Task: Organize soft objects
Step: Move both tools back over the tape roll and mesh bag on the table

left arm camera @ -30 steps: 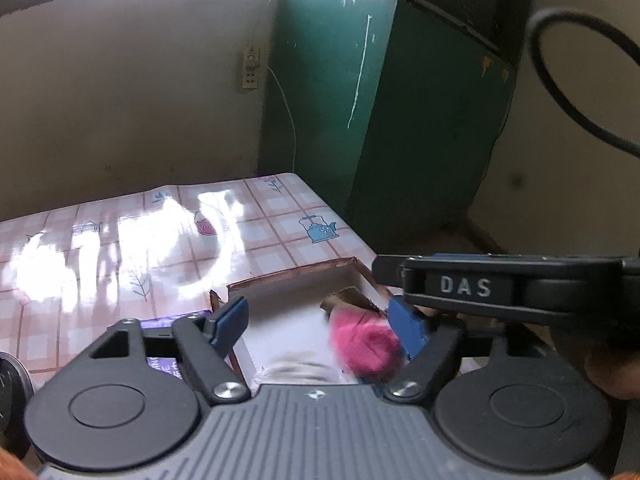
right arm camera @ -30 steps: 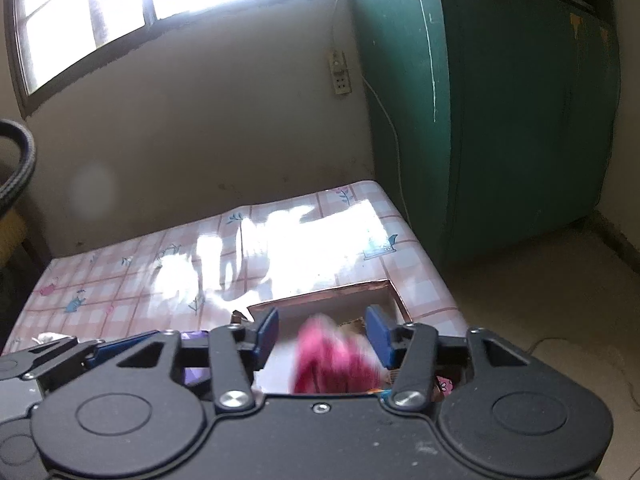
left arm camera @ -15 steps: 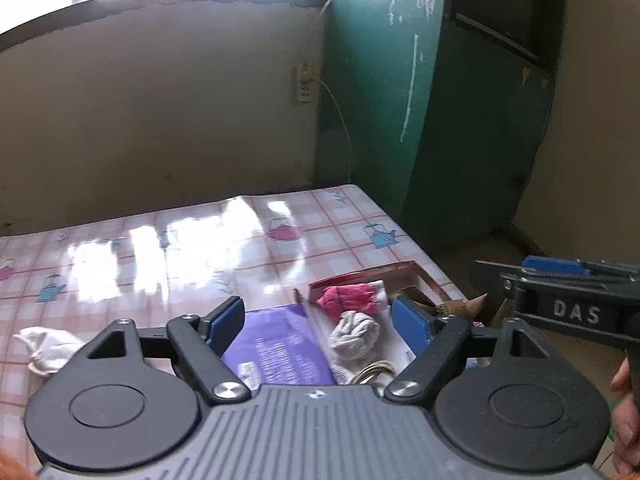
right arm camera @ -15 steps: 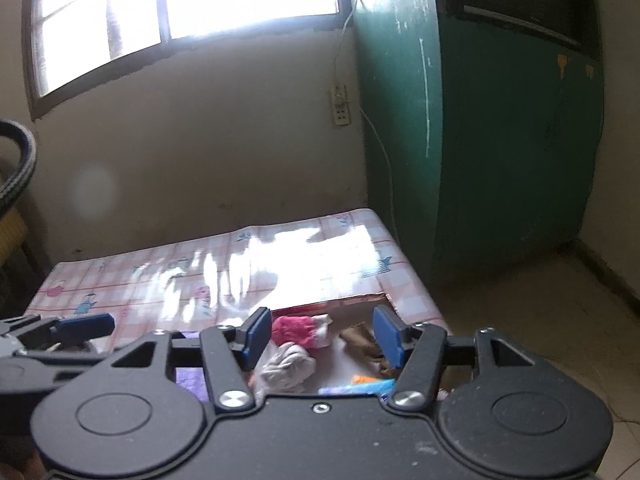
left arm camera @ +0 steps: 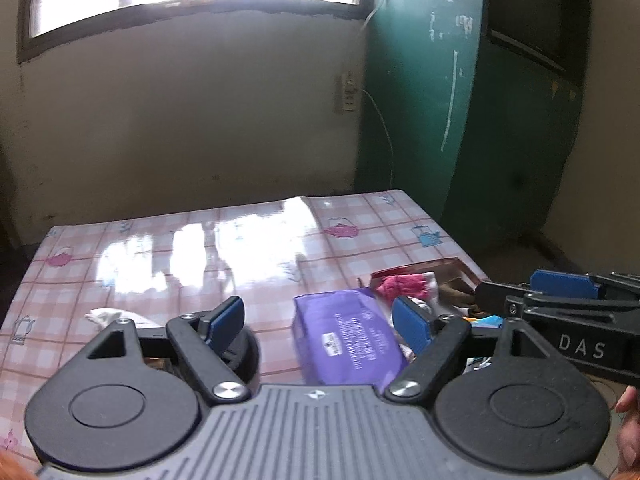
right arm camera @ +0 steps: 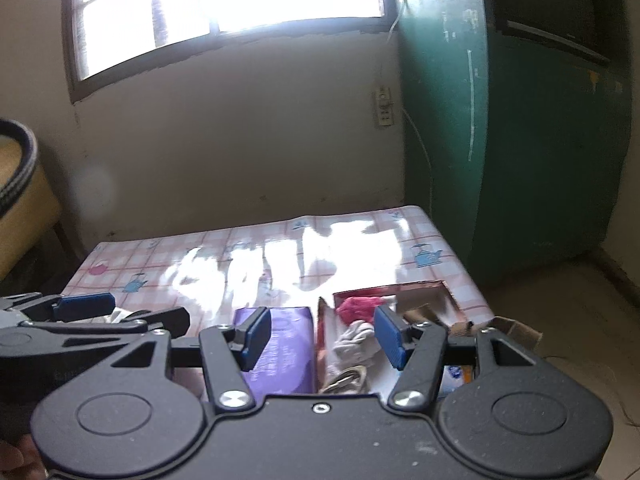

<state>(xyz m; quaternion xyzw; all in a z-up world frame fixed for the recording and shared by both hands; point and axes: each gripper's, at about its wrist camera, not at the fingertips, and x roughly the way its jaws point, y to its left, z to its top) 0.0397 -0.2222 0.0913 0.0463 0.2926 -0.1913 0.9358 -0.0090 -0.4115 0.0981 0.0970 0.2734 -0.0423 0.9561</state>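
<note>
Purple packet point(right arm camera: 280, 348) beside box point(right arm camera: 448, 294); white cloth point(left arm camera: 105, 315) apart.

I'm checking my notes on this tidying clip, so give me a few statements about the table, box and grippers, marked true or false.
1. The pink cloth lies inside the cardboard box. True.
2. The purple pack sits inside the box. False: it lies on the table, beside the box.
3. The right gripper grips the pink cloth. False: its jaws are open and empty.
4. A white cloth lies on the table, apart from the box. True.
5. The left gripper is open and empty. True.
</note>
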